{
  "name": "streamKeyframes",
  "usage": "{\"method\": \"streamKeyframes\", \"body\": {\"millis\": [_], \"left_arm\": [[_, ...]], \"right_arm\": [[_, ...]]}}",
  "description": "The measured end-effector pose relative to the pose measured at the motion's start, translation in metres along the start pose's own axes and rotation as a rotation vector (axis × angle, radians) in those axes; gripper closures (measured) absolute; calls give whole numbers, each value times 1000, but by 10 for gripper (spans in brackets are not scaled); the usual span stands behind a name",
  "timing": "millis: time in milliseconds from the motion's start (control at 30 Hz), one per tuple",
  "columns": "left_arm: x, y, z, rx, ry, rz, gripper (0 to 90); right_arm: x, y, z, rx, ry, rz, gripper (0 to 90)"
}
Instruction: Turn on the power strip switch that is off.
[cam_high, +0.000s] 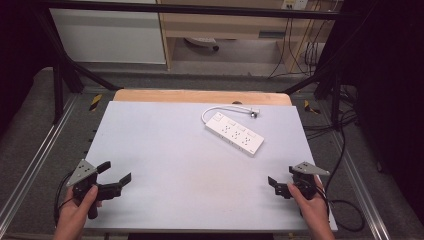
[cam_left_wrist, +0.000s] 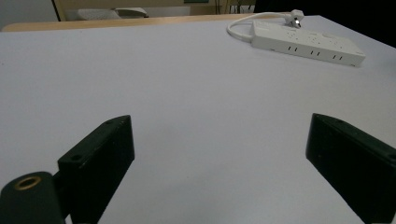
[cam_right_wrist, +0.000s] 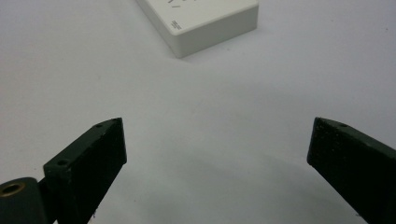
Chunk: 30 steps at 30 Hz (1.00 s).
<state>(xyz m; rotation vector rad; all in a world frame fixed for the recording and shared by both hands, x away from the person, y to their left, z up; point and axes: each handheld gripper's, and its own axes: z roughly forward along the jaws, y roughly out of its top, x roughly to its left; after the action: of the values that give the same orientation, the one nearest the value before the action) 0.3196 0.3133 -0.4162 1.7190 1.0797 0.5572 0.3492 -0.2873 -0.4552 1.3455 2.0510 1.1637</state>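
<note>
Black jaws spread wide on both tools, nothing between them. Nearest us, the left hand (cam_high: 75, 212) wraps the left gripper (cam_high: 116, 171) at the table's (cam_high: 165, 150) near left corner, aimed inward and forward. Over at the near right edge, the right hand (cam_high: 312, 205) holds the right gripper (cam_high: 278, 184), pointed toward the middle. Farther back, well apart from both, the white power strip (cam_high: 234, 132) lies flat, its cord (cam_high: 220, 110) curling behind it.

We hold the left tongs (cam_high: 116, 171) and the right tongs (cam_high: 274, 186) low at the near corners of the tabletop (cam_high: 185, 165), well apart, both sets of jaws spread wide and empty.
</note>
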Motion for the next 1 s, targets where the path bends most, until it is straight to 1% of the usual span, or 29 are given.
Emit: {"method": "streamKeyframes", "body": {"millis": [67,167,333,533,700,833,900,933,1000], "left_arm": [[0,0,1,6,-7,5,80],[0,0,0,2,-12,8,79],[2,-1,0,9,-4,4,79],[1,-1,3,19,-7,-1,79],[1,-1,3,20,-10,4,79],[2,-1,3,17,-12,-7,79],[2,-1,3,19,-12,-5,79],[2,-1,3,17,-11,-4,79],[2,-1,3,18,-13,-4,79]], "right_arm": [[1,0,1,0,0,-3,50],[1,0,1,4,1,-7,50],[3,1,0,4,12,-5,49],[4,2,-1,-9,18,-3,48],[4,4,-1,-33,23,-7,46],[5,5,-2,-38,30,5,46],[5,6,-2,-39,34,9,43],[5,7,-3,-49,40,32,38],[5,7,-3,-54,40,39,35]]}}
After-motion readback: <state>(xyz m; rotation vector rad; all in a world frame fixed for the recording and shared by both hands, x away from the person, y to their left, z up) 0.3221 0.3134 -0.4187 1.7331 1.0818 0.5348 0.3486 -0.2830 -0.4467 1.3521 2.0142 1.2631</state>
